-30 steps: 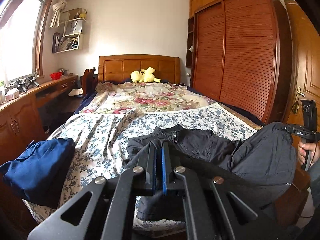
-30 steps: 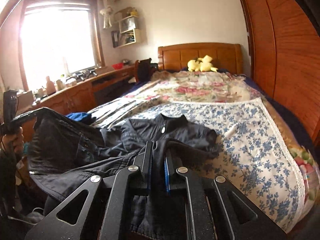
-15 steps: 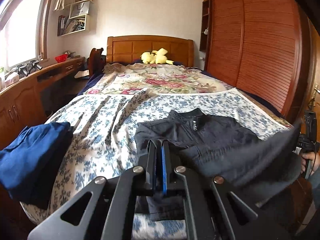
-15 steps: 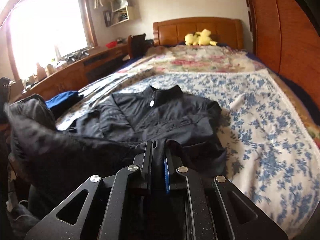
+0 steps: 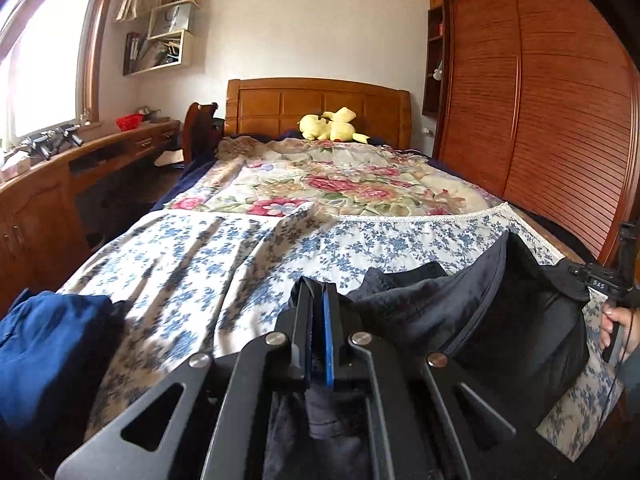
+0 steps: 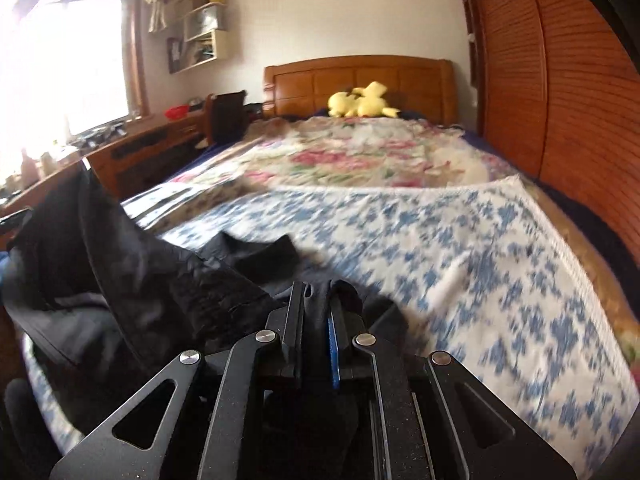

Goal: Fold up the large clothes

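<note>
White plaster wall [image 5: 320, 20] standing behind a panelled wooden headboard [image 5: 318, 102], with a yellow plush toy [image 5: 330, 126] lying just before it. Bed wearing a rose-patterned floral quilt [image 5: 340, 184] towards the head and a blue-flowered white sheet [image 5: 200, 256] nearer the foot. Slatted reddish-brown wooden wardrobe [image 5: 560, 120] running along one side; long wooden desk [image 5: 44, 200] running under a bright window [image 6: 64, 72], daylight pouring in. White box shelves [image 5: 168, 36] hanging on the wall. Red bowl [image 5: 129, 121] sitting on the desk.
</note>
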Demonstrator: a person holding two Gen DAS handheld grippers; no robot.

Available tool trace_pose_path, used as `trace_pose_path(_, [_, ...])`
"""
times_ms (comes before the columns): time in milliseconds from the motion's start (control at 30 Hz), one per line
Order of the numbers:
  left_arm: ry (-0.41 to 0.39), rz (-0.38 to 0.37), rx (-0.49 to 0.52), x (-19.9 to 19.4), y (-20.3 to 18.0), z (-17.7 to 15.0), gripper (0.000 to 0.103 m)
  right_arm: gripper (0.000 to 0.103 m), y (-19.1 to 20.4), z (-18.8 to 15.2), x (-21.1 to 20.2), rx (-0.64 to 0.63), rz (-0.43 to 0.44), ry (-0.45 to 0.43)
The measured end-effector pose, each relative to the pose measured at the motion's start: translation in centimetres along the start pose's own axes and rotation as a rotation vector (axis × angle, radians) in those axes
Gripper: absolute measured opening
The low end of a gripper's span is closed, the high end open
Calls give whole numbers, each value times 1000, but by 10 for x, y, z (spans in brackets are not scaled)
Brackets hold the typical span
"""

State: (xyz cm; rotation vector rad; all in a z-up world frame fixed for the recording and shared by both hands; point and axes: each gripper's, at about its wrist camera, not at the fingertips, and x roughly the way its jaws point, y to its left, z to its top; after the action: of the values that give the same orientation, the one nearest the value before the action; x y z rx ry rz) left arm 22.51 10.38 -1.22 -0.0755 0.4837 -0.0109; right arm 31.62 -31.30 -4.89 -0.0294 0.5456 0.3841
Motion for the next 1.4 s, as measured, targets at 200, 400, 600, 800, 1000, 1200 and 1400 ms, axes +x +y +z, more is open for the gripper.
trace_pose_path(200, [-5, -11, 8, 31, -2, 1, 3, 7, -13, 12, 44, -3, -65, 12])
trace_pose_path(400, [9, -32, 24, 50, -1, -12, 5, 7, -16, -1, 67, -7, -116, 86])
trace_pose_path(600, [74, -99, 57, 58, -6, -13, 12, 18, -15, -15, 67, -26, -174, 151])
trace_pose_path(800, [89, -143, 75, 50, -7, -15, 31, 58, -13, -10, 52, -35, -280, 135])
trace_pose_path(1000, [89, -164, 88, 44, -9, -18, 37, 60, 21, 5, 49, -111, -223, 145])
trace_pose_path(1200, [100, -203, 69, 44, -3, -22, 51, 61, 83, 12, 63, -209, -111, 161])
trace_pose_path(1400, [111, -207, 81, 46, -2, -29, 51, 63, 128, 7, 93, -284, -41, 216])
